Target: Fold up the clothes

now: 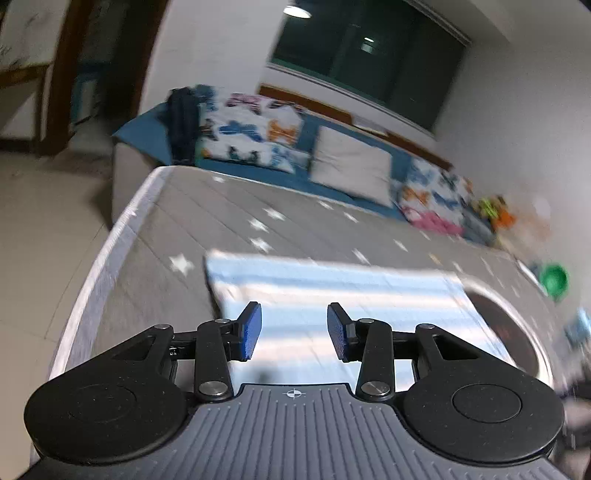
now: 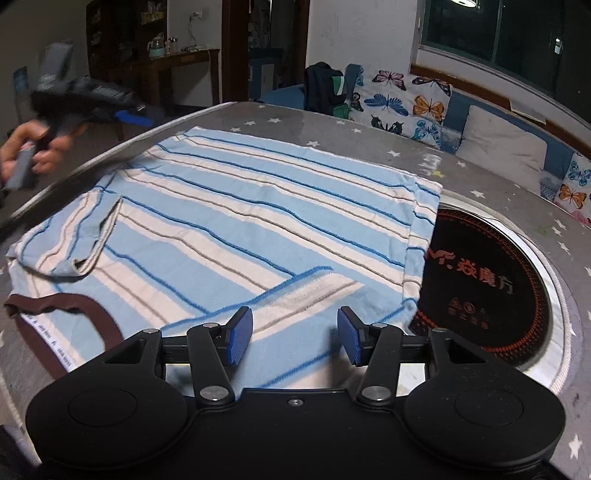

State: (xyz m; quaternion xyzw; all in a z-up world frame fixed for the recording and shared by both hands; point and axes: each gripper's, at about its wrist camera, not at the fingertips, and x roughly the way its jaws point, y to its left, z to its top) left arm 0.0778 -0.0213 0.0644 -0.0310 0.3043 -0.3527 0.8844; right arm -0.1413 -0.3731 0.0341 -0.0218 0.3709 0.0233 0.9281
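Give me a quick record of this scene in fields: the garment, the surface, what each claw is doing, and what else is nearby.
garment: striped shirt, light blue and white, spread flat, brown collar at near left, both sleeves folded in over the body
surface: grey star-print table cover
beside garment: round black cooktop, shirt's right edge overlapping it
left claw: open, holding nothing, blurred, above the shirt
right claw: open, holding nothing, over the shirt's near edge
background: butterfly-print cushions, dark window
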